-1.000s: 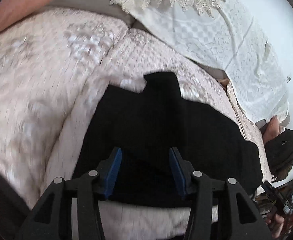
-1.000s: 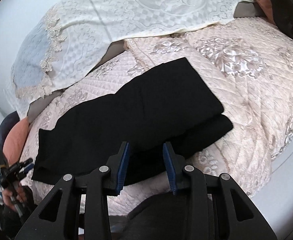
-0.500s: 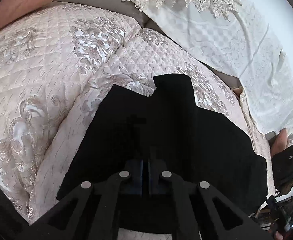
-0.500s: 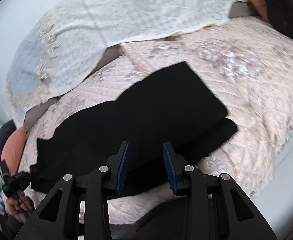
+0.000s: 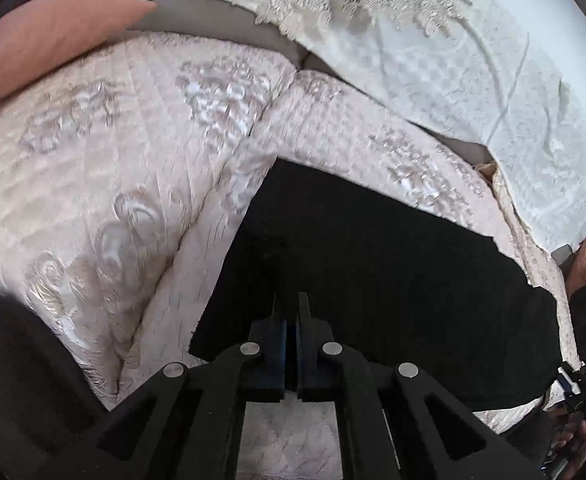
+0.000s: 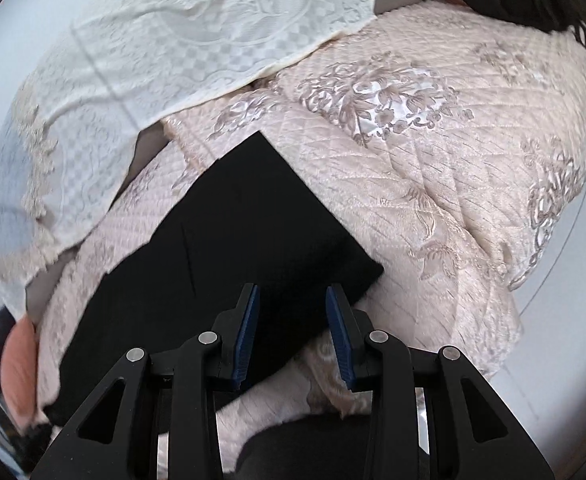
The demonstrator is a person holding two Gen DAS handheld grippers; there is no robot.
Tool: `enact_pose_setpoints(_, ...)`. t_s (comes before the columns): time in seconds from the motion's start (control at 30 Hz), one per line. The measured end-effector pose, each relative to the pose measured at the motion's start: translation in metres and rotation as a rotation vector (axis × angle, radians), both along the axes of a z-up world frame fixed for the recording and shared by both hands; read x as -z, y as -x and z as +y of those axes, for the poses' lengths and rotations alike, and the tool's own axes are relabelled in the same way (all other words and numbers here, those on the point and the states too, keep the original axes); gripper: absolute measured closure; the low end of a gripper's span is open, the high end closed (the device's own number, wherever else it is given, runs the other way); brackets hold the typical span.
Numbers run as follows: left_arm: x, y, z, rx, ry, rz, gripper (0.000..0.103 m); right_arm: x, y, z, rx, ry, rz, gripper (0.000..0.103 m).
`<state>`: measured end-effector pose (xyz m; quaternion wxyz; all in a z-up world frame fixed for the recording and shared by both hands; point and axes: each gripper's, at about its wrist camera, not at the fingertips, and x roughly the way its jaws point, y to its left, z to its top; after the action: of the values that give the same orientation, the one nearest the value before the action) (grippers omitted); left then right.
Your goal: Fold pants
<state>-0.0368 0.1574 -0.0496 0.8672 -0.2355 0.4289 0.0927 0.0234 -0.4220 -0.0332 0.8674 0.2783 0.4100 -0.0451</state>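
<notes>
Black pants [image 5: 373, 264] lie spread across a quilted bed [image 5: 105, 168], filling the lower centre of both wrist views, flat so they can be folded. The left claw [image 5: 291, 312] has pinched shut on their near edge, apparently to lift it over; the right claw [image 6: 291, 300], jaws apart and empty, hovers over the opposite end.

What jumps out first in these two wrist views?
The black pants dominate, lying flat across the pale quilted floral bedspread, with a white lace cover draped behind. In the left wrist view the left gripper is shut over the near edge of the pants; whether cloth is pinched cannot be told. In the right wrist view the right gripper stands open above the pants' near corner.
</notes>
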Motion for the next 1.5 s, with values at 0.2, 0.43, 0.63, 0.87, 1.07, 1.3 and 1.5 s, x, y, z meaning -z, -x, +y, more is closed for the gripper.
enact_pose_setpoints(0.2, -0.004, -0.002, 0.002, 0.008, 0.012, -0.02, 0.099, 0.004, -0.003, -0.006, 0.045, -0.058, 0.043, 0.067)
enact_pose_setpoints(0.43, -0.016, -0.004, 0.0, 0.026, -0.003, -0.055, 0.099, 0.01, -0.02, -0.009, 0.09, -0.116, 0.052, 0.067)
enact_pose_setpoints(0.63, -0.018, -0.005, 0.001, 0.036, -0.003, -0.057, 0.099, 0.003, -0.019, -0.009, 0.104, -0.085, -0.008, 0.092)
enact_pose_setpoints(0.87, -0.033, -0.001, 0.005, 0.051, -0.004, -0.09, 0.099, -0.03, 0.01, -0.007, 0.111, -0.098, -0.124, 0.098)
enact_pose_setpoints(1.07, 0.001, 0.005, 0.011, 0.034, 0.046, 0.006, 0.099, 0.001, 0.018, -0.019, 0.159, -0.141, -0.03, 0.098)
enact_pose_setpoints(1.3, -0.026, 0.008, 0.011, 0.049, 0.003, -0.075, 0.099, -0.039, 0.021, -0.01, 0.123, -0.061, -0.104, 0.098)
enact_pose_setpoints(1.5, 0.013, 0.012, 0.015, 0.03, 0.044, 0.008, 0.098, 0.014, 0.026, -0.022, 0.176, -0.094, 0.022, 0.098)
